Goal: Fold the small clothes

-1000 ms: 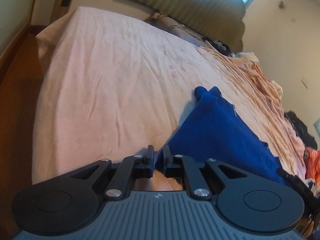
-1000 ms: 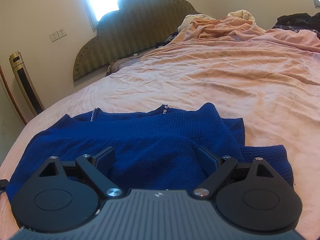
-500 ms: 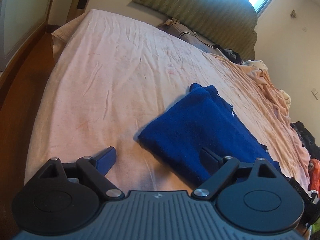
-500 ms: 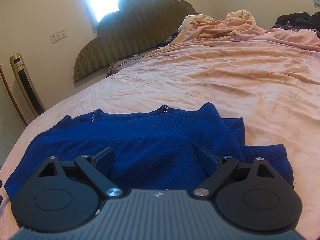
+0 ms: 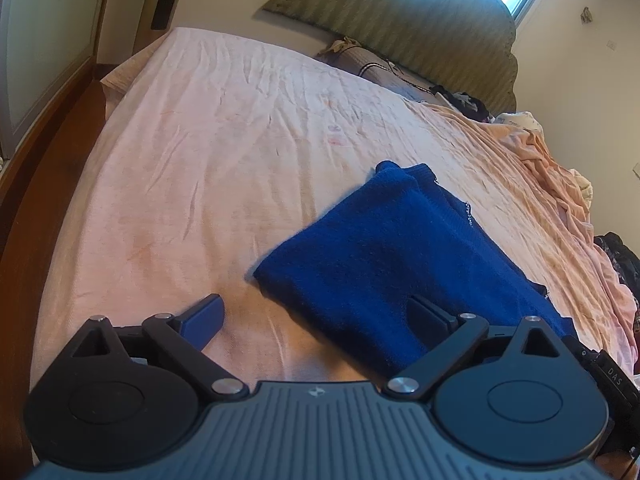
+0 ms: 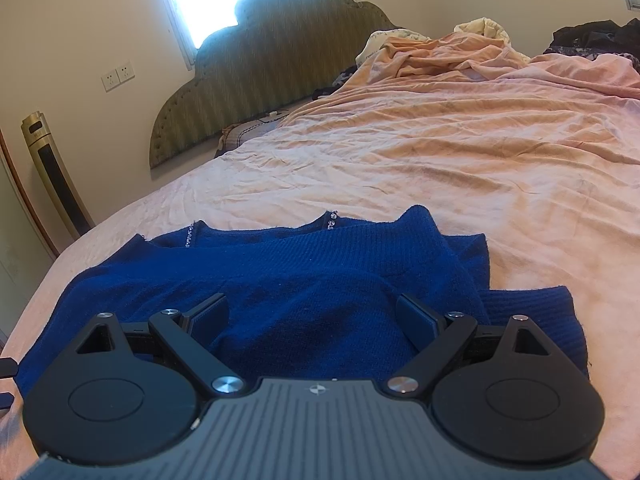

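A blue knit top (image 6: pixel 320 276) lies partly folded on the near part of the bed (image 5: pixel 224 152), its beaded neckline toward the headboard (image 6: pixel 276 60). The left gripper (image 5: pixel 316 314) hovers at its near left corner, fingers spread wide and empty; the right gripper (image 6: pixel 312 316) hangs over the middle, equally open, holding nothing. The next fold likely wants both near corners pinched through every layer (knit slips easily), then carried over together and laid flat, edges matched.
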The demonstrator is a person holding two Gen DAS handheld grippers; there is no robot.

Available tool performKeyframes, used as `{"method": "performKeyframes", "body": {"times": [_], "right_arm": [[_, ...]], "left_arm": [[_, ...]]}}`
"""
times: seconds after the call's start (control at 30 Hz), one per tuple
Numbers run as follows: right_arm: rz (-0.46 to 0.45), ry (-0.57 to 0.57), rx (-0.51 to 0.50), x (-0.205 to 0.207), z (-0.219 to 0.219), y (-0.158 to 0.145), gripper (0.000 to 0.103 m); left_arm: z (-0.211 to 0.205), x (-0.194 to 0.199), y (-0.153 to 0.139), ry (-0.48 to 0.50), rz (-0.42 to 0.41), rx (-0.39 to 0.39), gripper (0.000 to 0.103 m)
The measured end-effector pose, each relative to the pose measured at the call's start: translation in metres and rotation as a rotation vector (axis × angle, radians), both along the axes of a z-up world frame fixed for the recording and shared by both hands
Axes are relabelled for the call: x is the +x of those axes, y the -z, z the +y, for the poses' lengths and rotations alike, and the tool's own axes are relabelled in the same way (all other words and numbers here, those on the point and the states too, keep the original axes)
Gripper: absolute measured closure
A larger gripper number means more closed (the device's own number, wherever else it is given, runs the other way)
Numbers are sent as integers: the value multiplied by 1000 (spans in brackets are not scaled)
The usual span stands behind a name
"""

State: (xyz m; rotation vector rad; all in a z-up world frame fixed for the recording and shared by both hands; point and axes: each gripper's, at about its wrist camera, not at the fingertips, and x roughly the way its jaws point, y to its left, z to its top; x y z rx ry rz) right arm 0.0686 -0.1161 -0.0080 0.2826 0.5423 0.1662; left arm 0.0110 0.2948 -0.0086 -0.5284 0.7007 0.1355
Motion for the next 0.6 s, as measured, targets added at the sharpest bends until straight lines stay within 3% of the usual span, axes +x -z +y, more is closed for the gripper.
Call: {"method": "performKeyframes", "body": {"times": [0.27,0.33,0.4,0.53,0.6], "right_arm": [[0,1,0,0,-1,0,11],[-1,1,0,-1,-1,0,11],[-1,1,0,-1,-1,0,11],[-2,2,2,-1,-2,0,11],[-2,1,2,-1,-2,0,11]], "left_arm": [[-4,2,0,-5,-4,16,2],[-1,3,0,-16,-18,-23,1],[11,1,4,-40,-65,-147,1],[38,-2,19,-95,-156,-472,2],[47,-6,24,-120,-213,-587,2]]}}
